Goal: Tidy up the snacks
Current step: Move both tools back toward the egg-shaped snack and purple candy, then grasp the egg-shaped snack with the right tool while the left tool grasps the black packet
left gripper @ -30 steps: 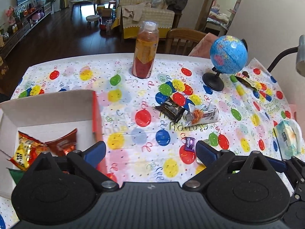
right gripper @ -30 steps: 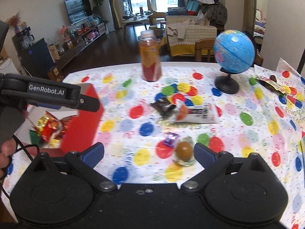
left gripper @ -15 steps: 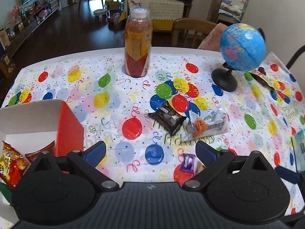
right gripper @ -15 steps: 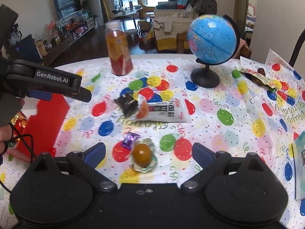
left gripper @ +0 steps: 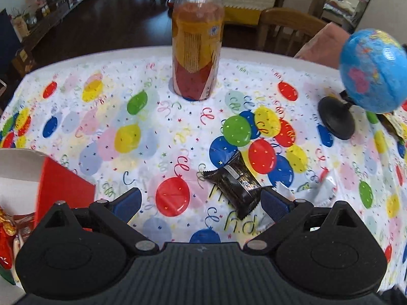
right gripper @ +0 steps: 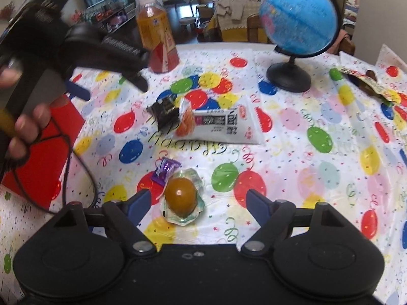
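Black wrapper snack (left gripper: 235, 186) lies at five o'clock from the bottle (left gripper: 197, 48), between the spread, empty jaws of the left gripper (left gripper: 201, 200). From the right wrist, the right gripper (right gripper: 197, 203) is closing, not yet touching the amber sweet (right gripper: 181, 197) between its jaws; red box (right gripper: 38, 160) at nine o'clock.

Globe (left gripper: 373, 70) blurred (edge-cropped); white packet (left gripper: 302, 195) half behind claw.
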A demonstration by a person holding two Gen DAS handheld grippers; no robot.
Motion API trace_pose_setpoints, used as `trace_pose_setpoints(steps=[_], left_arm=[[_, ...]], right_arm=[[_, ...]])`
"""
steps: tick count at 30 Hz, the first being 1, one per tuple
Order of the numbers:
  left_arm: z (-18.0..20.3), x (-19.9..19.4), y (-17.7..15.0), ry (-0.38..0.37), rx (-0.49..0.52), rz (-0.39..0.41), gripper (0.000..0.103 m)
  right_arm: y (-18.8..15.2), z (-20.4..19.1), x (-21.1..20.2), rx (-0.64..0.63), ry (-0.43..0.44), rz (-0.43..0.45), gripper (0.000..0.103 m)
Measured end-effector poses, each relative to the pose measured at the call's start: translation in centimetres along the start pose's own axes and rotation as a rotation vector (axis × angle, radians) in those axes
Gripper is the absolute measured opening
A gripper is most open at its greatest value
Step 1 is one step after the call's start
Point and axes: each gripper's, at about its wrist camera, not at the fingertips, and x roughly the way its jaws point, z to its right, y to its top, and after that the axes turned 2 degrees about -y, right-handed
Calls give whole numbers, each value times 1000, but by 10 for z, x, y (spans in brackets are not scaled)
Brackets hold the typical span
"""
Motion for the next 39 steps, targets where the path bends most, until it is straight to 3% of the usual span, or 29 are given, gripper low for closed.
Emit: trace_pose_setpoints(steps=[8,14,23,26,31,35,37,39], left_arm=[[-6,46,13,8,-90,-126,100],[-14,54,28,-57,-209,-123,100],[1,78,25,-53,-195,-176,100],[3,81,23,-51,-182,-182,89],[4,82,21,-60,-180,-178,83],[5,78,20,-76,-182,-179,63],[6,77,19,-71,-167,-184,54],[7,75,17,-61,-146,-183,40]], right_arm=[[5,-7,26,-10,50,-46,68],[9,-4,34,11,72,-53,65],[8,-1,49,30,57,-82,59],[11,-2,52,33,55,-78,58],[12,-9,59,0,55,-98,58],[9,-12,61,0,67,-114,51],[8,-12,61,1,60,-117,42],[7,-9,60,21,69,-117,40]])
